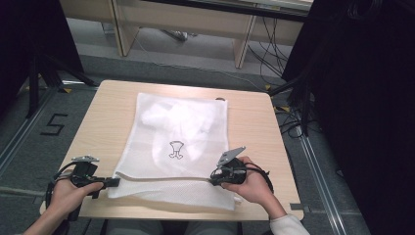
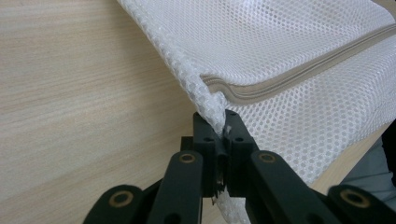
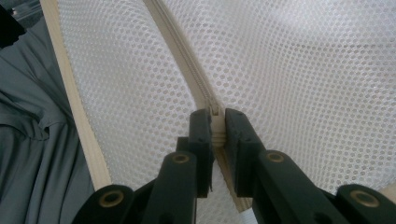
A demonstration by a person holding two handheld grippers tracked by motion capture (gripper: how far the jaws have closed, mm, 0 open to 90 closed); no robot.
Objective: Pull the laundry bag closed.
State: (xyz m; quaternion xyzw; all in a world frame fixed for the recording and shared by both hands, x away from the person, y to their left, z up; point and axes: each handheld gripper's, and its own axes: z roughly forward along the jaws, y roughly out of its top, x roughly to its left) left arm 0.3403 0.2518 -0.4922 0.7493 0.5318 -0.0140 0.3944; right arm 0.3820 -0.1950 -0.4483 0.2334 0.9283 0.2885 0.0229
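Note:
A white mesh laundry bag point(image 1: 181, 142) lies flat on the wooden table point(image 1: 103, 122), with white cloth inside and a small dark drawing point(image 1: 176, 150) showing through. A beige zipper point(image 1: 161, 178) runs across the bag near its front edge. My left gripper point(image 1: 111, 182) is shut on the bag's near-left corner; in the left gripper view its jaws point(image 2: 223, 123) pinch the mesh edge just below the zipper's end point(image 2: 299, 74). My right gripper point(image 1: 215, 176) is shut on the zipper pull point(image 3: 215, 112), with the zipper point(image 3: 180, 49) running away ahead of it.
The table's front edge lies just under both hands. Black curtains point(image 1: 362, 98) stand at the right and far left. Cables point(image 1: 274, 54) and desk legs point(image 1: 242, 46) are on the floor behind the table. Grey trousers point(image 3: 32, 140) show below the table edge.

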